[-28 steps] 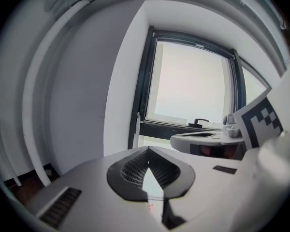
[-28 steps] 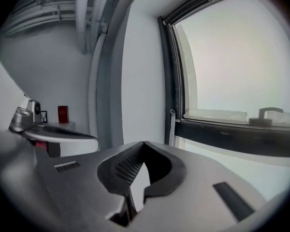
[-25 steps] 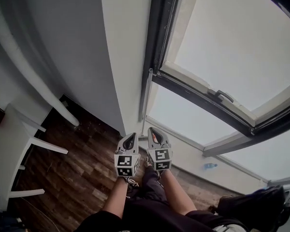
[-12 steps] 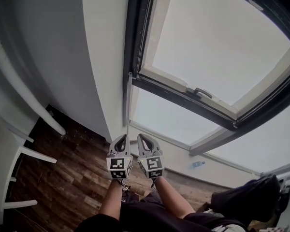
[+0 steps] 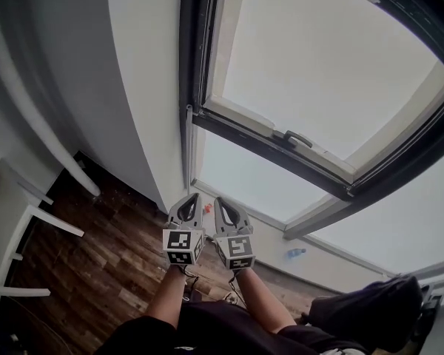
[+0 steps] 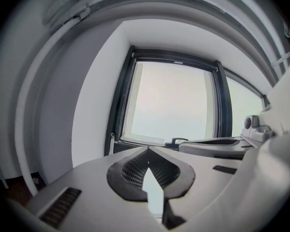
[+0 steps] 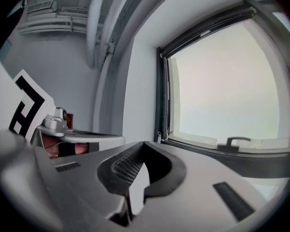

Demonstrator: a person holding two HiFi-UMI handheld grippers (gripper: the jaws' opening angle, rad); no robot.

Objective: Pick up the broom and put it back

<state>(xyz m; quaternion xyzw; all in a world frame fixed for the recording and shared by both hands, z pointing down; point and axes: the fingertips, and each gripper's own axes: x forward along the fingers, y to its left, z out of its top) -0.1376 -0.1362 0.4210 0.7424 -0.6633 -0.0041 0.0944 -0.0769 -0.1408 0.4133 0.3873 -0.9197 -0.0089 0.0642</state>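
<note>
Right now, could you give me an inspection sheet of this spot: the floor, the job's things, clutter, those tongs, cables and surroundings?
Surface: dark wooden floor.
Job's things: nothing seen for certain; a thin pale rod stands by the window frame, and I cannot tell what it is.
Clutter: blue bottle low by the wall under the window; dark bag at the right.
Tongs: left tongs and right tongs are side by side, pointing toward the window, both shut with nothing between them.
Cables: nothing seen.
Surroundings: large window with a handle; white wall; white furniture legs at the left.
</note>
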